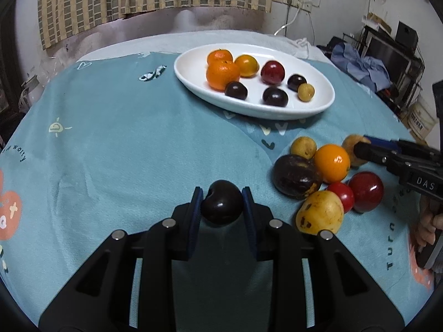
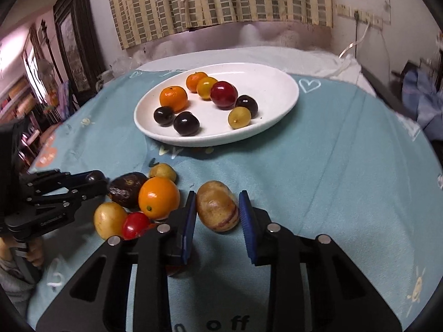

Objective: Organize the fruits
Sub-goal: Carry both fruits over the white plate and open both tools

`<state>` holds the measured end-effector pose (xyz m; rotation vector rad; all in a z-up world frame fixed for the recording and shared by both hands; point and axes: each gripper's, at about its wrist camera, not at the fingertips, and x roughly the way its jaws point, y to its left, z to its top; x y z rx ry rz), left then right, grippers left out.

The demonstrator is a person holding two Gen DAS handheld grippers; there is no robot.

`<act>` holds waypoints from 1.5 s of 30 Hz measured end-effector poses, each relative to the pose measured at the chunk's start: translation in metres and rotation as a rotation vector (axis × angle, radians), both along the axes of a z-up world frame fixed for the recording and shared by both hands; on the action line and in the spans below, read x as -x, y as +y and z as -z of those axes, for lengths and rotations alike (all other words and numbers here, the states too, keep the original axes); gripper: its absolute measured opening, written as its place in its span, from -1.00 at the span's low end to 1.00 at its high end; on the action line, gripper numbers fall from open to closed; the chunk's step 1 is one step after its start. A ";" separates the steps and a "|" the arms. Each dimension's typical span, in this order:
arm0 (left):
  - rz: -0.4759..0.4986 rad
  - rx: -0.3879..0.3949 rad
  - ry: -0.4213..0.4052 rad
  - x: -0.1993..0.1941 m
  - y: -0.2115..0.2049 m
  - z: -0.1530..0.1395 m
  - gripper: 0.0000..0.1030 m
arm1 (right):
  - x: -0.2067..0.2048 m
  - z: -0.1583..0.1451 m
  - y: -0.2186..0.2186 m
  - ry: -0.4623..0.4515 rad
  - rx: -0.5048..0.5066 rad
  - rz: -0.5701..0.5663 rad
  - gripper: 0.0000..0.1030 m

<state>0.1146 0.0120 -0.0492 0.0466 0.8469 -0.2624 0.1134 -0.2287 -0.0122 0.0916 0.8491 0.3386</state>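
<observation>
The left gripper (image 1: 222, 203) pinches a dark plum (image 1: 221, 205) between its blue fingers (image 1: 196, 207), holding it above the teal cloth (image 1: 124, 152) of the bench. The right gripper (image 2: 216, 215) has its fingers (image 2: 247, 229) spread on both sides of a tan, streaked fruit (image 2: 218, 206); the left finger is close against it, but a narrow gap seems to remain on the right side, so I cannot say surely that it is gripped. Just left of this fruit lies a loose group: an orange (image 2: 158, 197), a wrinkled dark fruit (image 2: 126, 189), a small red tomato (image 2: 135, 224), a yellow fruit (image 2: 110, 219) and a small yellow one (image 2: 162, 172) behind. The white oval plate (image 2: 279, 83) farther back holds two mandarins (image 2: 173, 98), a yellow-orange tomato (image 2: 206, 87), a red plum (image 2: 223, 95), three dark plums (image 2: 186, 123) and one small yellow-green fruit (image 2: 239, 117). The left wrist view alone shows a large red fruit (image 1: 365, 191) at the edge of the group, which the right gripper hides in its own view. Each view shows the other gripper coming in from the side, low and nearly level over the bench, and a part of the person's hand (image 1: 427, 227) on its handle.
</observation>
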 end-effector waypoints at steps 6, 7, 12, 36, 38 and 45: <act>-0.029 0.029 -0.075 0.004 0.000 -0.026 -0.44 | 0.007 -0.024 -0.015 -0.048 -0.116 0.025 -0.41; -0.027 0.036 -0.083 0.001 -0.004 -0.033 -0.44 | 0.007 -0.028 -0.018 -0.055 -0.138 0.029 -0.41; 0.007 0.029 -0.112 -0.029 -0.034 -0.063 -0.44 | -0.016 -0.055 -0.029 -0.039 -0.269 0.045 -0.41; -0.059 0.019 -0.117 -0.090 -0.060 -0.044 0.42 | -0.092 -0.044 -0.014 -0.001 -0.309 0.134 0.12; -0.112 0.002 -0.162 -0.071 -0.051 -0.051 0.57 | -0.077 -0.054 -0.014 -0.035 -0.308 0.135 0.20; -0.170 -0.049 -0.231 -0.007 -0.034 -0.054 0.76 | -0.003 -0.063 -0.004 -0.107 -0.225 0.110 0.26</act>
